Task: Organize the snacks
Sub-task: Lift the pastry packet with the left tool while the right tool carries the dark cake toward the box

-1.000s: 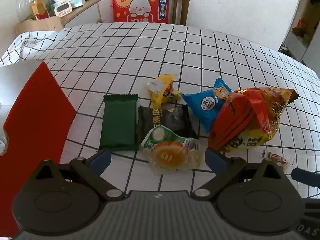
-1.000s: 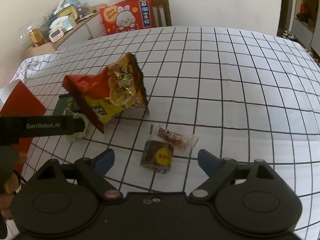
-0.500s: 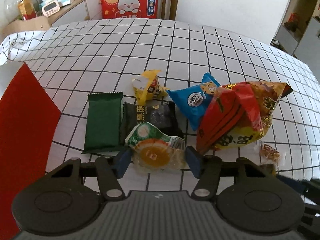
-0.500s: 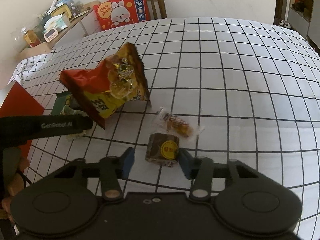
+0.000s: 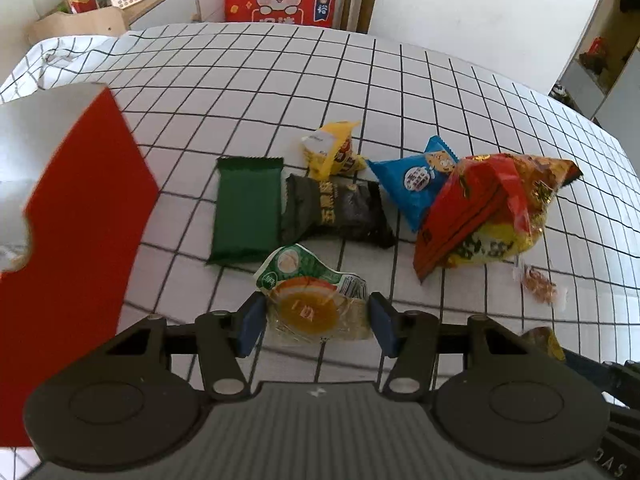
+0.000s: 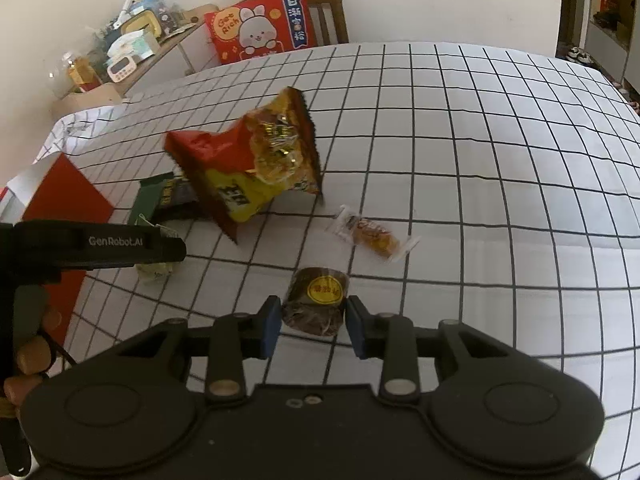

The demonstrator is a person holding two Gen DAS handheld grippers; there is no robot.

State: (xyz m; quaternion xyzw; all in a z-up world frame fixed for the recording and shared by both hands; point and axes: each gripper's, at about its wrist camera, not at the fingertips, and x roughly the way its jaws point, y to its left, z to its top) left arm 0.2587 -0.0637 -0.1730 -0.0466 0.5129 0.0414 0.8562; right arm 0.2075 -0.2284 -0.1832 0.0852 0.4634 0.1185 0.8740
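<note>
The left hand-held gripper [image 5: 316, 322] has just been closing, and its pads now press the sides of the clear orange-label packet [image 5: 316, 308] lying on the table [image 5: 400, 92]. The packet looks light, soft and crinkly; grip across its filled middle, not the thin sealed edge. The right hand-held gripper [image 6: 313, 327] has likewise been closing, and now clamps the small brown round cake [image 6: 316, 300]. It is probably crumbly; squeeze gently. Beyond it lies a wrapped candy [image 6: 372, 236].

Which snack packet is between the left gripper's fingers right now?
The clear packet with the orange disc and green top; the green, black, yellow and blue packets lie farther out on the cloth.
</note>
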